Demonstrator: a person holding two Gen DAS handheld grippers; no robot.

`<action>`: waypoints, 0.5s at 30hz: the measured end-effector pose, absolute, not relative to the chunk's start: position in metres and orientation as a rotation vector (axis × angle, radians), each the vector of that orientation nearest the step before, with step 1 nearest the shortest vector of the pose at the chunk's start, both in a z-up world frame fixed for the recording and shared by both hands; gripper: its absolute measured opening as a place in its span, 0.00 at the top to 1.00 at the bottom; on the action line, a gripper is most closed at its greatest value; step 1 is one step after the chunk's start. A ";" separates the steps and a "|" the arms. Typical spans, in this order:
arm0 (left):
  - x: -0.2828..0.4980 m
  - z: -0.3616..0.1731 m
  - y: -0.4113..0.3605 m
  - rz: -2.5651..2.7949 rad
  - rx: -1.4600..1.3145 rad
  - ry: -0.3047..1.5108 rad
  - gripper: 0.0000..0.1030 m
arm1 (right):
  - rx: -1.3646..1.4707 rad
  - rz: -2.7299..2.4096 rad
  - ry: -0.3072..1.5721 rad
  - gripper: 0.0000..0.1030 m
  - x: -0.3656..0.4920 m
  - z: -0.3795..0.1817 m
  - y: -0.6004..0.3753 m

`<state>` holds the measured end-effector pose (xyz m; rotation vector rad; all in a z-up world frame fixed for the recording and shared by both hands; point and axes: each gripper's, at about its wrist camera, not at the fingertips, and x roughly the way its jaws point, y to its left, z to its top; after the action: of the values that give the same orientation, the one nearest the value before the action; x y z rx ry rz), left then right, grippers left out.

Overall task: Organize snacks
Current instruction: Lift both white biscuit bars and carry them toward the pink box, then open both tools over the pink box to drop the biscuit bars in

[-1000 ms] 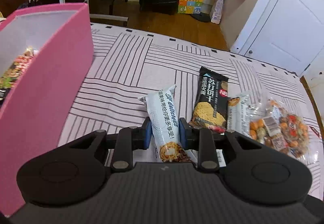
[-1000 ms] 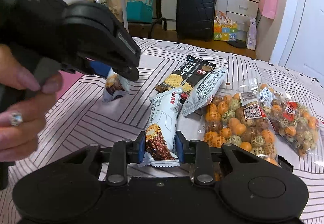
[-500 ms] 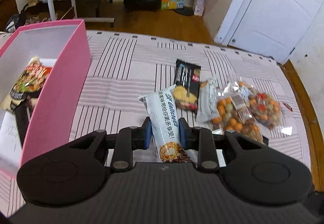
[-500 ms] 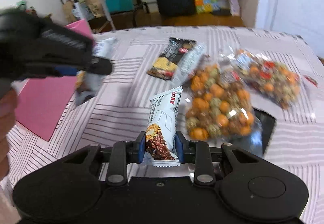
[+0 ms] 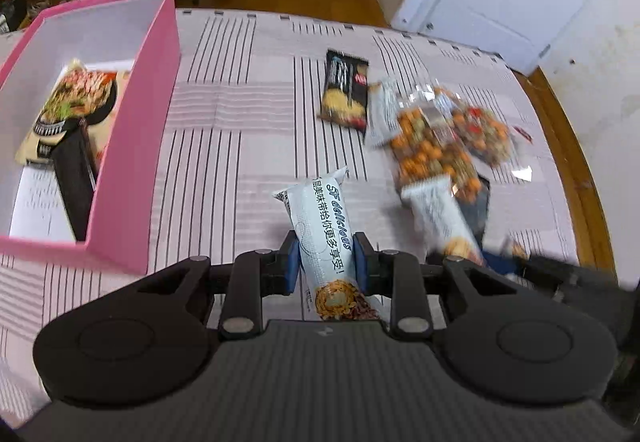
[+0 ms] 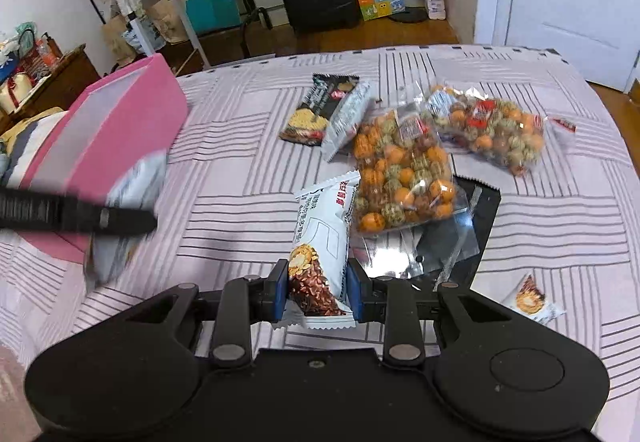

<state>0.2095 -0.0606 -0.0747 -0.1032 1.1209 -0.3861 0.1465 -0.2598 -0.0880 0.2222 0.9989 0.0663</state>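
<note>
Pink box (image 5: 132,146): seen at the left of the left wrist view, open-topped; 1 printed snack packet (image 5: 72,102) and 1 dark packet (image 5: 74,182) are seen lying inside it.
Surface: a striped cloth (image 5: 240,122) is spread under everything; whether a bed or a tabletop lies beneath cannot be told.
Left tool (image 5: 325,262): clenched on a white snack bar (image 5: 326,226), which is held at lower centre of the left wrist view, clear of the cloth, to the right of the pink box. In the right wrist view this tool is seen blurred at the left edge, in front of the box.
Black cracker packet (image 5: 346,90): laid flat at upper centre of the left wrist view, with 1 small white packet (image 5: 382,114) just beside it on the right.
Right tool (image 6: 318,292): clenched on a second white snack bar (image 6: 324,238), held at lower centre of the right wrist view.
Nut bags: 2 clear bags of orange and green coated nuts, 1 (image 6: 400,178) at centre right, 1 (image 6: 492,130) at upper right; they overlap slightly.
Small packet (image 6: 530,300): laid alone at the lower right of the right wrist view.
</note>
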 end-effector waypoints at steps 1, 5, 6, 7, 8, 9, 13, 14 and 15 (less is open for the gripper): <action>0.204 -0.071 -0.055 -0.391 -0.104 1.121 0.74 | 0.233 0.079 0.999 0.67 0.145 -0.080 -0.259; 0.191 -0.052 -0.035 -0.407 -0.095 1.103 0.74 | 0.226 0.139 1.007 0.66 0.136 -0.055 -0.252; 0.188 -0.046 -0.029 -0.411 -0.092 1.094 0.74 | 0.225 0.155 1.010 0.66 0.133 -0.048 -0.249; 0.185 -0.040 -0.024 -0.411 -0.089 1.083 0.74 | 0.225 0.170 1.012 0.66 0.131 -0.040 -0.245; 0.182 -0.034 -0.019 -0.410 -0.084 1.070 0.74 | 0.220 0.191 1.010 0.66 0.127 -0.032 -0.240; 0.180 -0.027 -0.013 -0.409 -0.076 1.058 0.74 | 0.215 0.207 1.006 0.66 0.125 -0.025 -0.236; 0.174 -0.001 0.022 -0.432 -0.113 1.023 0.74 | 0.214 0.282 0.982 0.66 0.118 0.001 -0.214; 0.173 0.006 0.033 -0.429 -0.129 1.007 0.74 | 0.215 0.299 0.971 0.66 0.117 0.007 -0.208; 0.171 0.014 0.044 -0.422 -0.131 0.984 0.74 | 0.215 0.312 0.961 0.66 0.117 0.011 -0.203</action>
<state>0.1708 0.0437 0.0140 -0.1311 0.9841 -0.4224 0.1165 -0.2026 0.0110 0.2150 0.9610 0.3121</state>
